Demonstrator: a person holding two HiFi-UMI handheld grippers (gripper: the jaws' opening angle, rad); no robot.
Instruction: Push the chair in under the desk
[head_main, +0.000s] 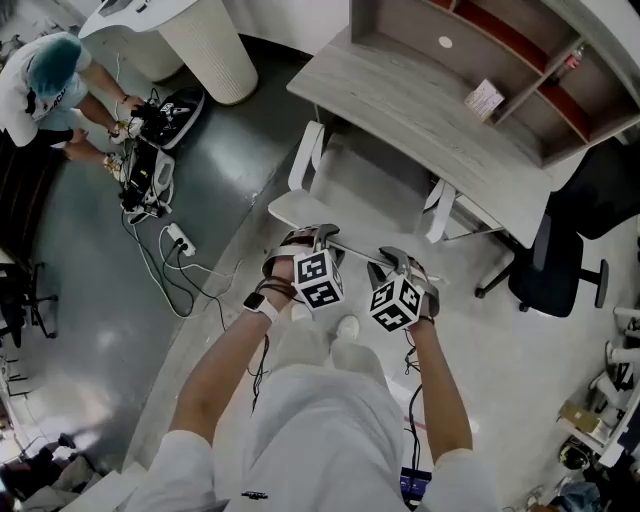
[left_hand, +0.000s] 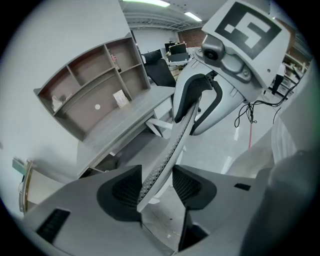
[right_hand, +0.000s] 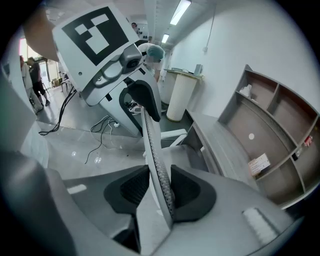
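The white chair (head_main: 298, 207) faces the grey desk (head_main: 420, 110), seat just in front of the knee space, with its thin mesh backrest (head_main: 355, 247) nearest me. My left gripper (head_main: 320, 240) and right gripper (head_main: 395, 262) sit side by side on the backrest's top rim. In the left gripper view the backrest (left_hand: 180, 135) runs between the jaws of the left gripper (left_hand: 156, 182), lying against the left pad with a gap on the right. In the right gripper view the backrest (right_hand: 152, 145) stands between the jaws of the right gripper (right_hand: 160, 187), against the right pad only.
A shelf unit (head_main: 520, 60) with a small card (head_main: 484, 100) stands on the desk. A black office chair (head_main: 565, 250) is at the desk's right end. At far left a person (head_main: 45, 85) crouches over equipment (head_main: 150, 150); cables and a power strip (head_main: 178, 240) lie on the floor.
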